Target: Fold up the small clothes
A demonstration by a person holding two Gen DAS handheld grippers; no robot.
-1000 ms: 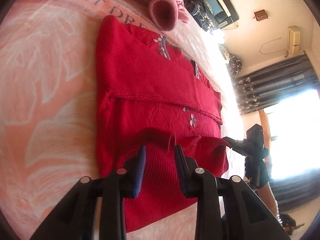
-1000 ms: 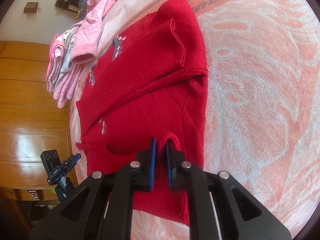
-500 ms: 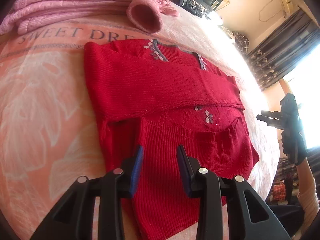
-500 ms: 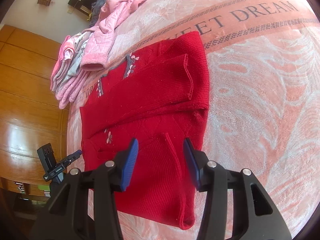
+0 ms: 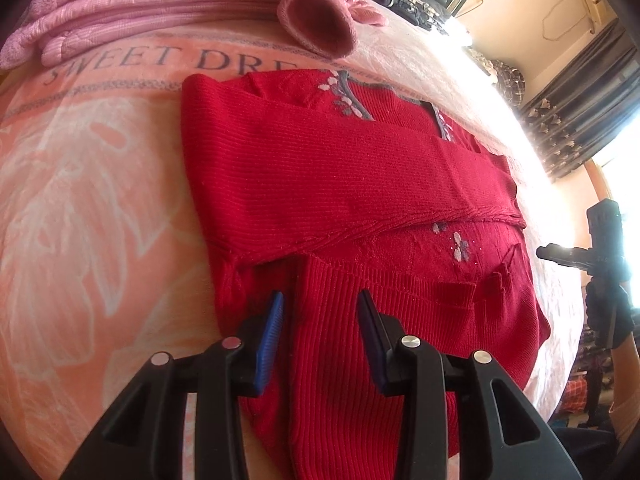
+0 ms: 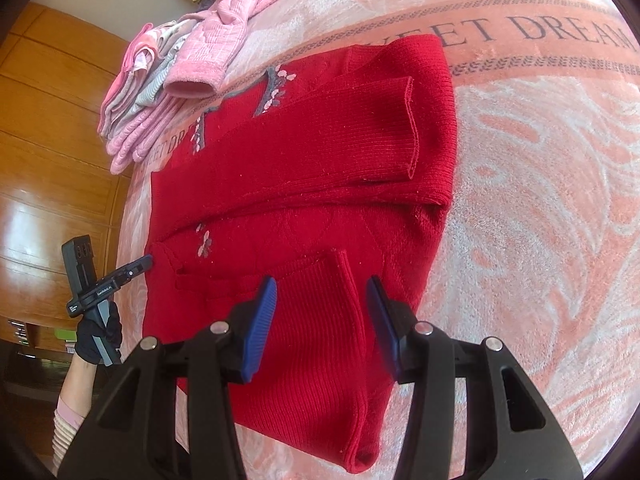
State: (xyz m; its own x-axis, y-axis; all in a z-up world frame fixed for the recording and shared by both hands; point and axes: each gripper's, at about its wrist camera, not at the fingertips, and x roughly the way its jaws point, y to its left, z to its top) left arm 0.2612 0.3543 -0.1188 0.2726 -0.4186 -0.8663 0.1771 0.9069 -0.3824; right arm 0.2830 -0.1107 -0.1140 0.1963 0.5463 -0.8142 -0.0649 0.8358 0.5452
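On the bed, nearest each camera, both grippers hang with jaws spread wide and nothing between the blue pads. The left gripper (image 5: 320, 312) sits over the ribbed lower part of the red sweater (image 5: 360, 200), and the right gripper (image 6: 322, 300) sits over the same part from the other side. In the right view the left gripper (image 6: 116, 276) shows at the sweater's far edge, held by a hand in a black glove (image 6: 98, 336).

The sweater lies flat on a peach blanket (image 5: 88, 208) with pale leaf shapes. One sleeve (image 6: 340, 136) is folded across the chest, and a ribbed part (image 6: 320, 328) lies folded on the lower body. Small grey and pink flowers mark the front.

Beyond the sweater, the words "SWEET DREAM" (image 6: 560, 32) run along a band of the blanket. Past that lies a pile of pink clothes (image 5: 140, 8), with one pink cuff (image 5: 320, 28) just short of the sweater's collar.

Farther off, a wooden wardrobe (image 6: 48, 160) stands on one side of the room. On the other side, dark curtains (image 5: 580, 108) hang beside a bright window, below a cream wall (image 5: 532, 8).
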